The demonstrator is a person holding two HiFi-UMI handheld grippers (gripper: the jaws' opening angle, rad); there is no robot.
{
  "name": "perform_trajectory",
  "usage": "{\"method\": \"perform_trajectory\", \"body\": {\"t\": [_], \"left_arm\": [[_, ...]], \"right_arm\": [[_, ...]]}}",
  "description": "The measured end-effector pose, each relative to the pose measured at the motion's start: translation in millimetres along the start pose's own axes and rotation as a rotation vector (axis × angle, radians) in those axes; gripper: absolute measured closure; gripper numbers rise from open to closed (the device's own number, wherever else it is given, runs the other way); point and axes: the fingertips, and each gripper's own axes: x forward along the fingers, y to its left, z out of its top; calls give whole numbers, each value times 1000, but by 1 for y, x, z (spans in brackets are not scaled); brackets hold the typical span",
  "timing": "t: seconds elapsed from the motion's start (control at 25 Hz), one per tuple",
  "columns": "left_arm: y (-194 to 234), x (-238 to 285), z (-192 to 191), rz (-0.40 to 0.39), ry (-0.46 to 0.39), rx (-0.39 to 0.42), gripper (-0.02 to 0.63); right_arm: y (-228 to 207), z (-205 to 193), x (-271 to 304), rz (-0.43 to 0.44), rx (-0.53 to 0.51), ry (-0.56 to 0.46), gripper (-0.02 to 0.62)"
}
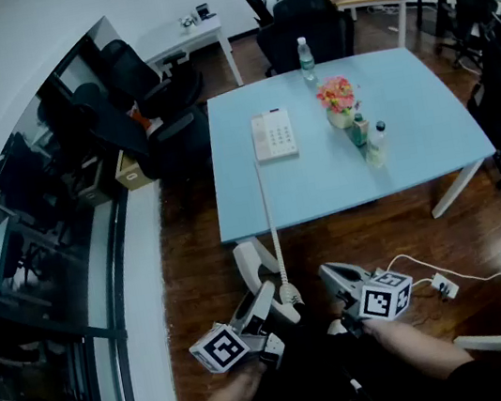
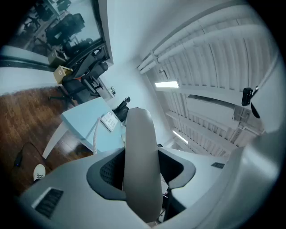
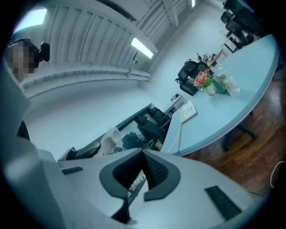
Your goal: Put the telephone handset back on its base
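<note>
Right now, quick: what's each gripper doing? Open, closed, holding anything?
Left gripper: jaws closed on the telephone handset.
Right gripper: jaws closed, holding nothing.

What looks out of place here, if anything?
The handset is off its base. The left gripper holds it over the floor, short of the table, and the cord runs straight from the base past the table's near edge. Nothing else stands out.

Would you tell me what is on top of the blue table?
The telephone base, its cord trailing off the near edge, a pot of flowers and three bottles. The handset is absent; the left gripper holds it. Nothing looks covered.
</note>
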Motion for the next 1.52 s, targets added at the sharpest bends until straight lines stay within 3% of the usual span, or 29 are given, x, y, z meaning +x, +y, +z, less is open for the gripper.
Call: {"method": "perform_trajectory", "body": {"t": [0.68,0.96,1.08,1.28,1.52], "left_arm": [[13,72,-3,22,129,21,396],[30,119,29,-9,129,-16,396],[33,142,54,-23,129,2,396],[55,184,96,-46,109,-63,396],[84,225,136,-64,134,-90,396]], "right_arm": [[-53,39,3,-75,67,-76,578],[-76,68,35,-96,63,-78,578],[-72,101,49,-122,0,-88,578],[-83,145,73,-177,-72,-100,578],[-97,173,110,-240,-110,-105,578]]}}
